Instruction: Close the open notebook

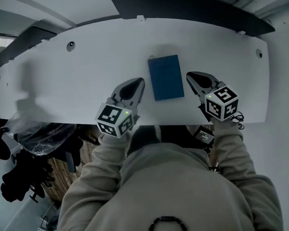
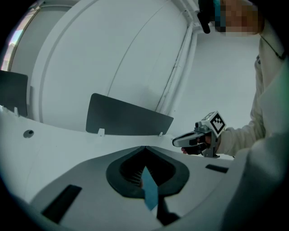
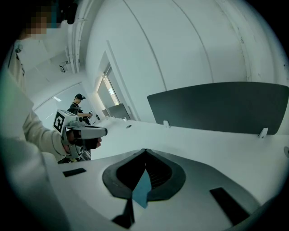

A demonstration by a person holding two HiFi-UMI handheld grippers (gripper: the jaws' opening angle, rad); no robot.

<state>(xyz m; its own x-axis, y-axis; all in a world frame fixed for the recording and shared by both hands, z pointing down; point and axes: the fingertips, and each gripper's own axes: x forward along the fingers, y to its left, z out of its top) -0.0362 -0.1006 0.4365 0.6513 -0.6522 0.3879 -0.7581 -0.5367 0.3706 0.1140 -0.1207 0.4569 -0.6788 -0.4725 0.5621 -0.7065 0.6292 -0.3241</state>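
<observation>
1. A curved white table (image 1: pixel 75 77) is spread across the upper half of the head view. A dark divider panel (image 1: pixel 187 4) is set along its far edge at the top of the frame.
2. The lower half of the frame is filled by the person's beige sleeves (image 1: pixel 108 163).
3. A blue notebook (image 1: pixel 165 77) is laid flat on the table just right of the frame's centre. Its long axis runs up and down the frame. Only the cover is shown and no open pages are seen, so the notebook is judged to be closed already. The spine side cannot be told.
4. The left gripper (image 1: pixel 141 82) is held just beside the notebook's left edge and angled toward the upper right. In its own view the jaws are pressed together at the tips, and nothing from the table is pinched.
5. The right gripper (image 1: pixel 189 75) is held just beside the notebook's right edge and angled toward the upper left. Its jaws are likewise pressed together and empty.
6. The notebook is flanked evenly between the two tips, and neither gripper is judged clearly nearer.
</observation>
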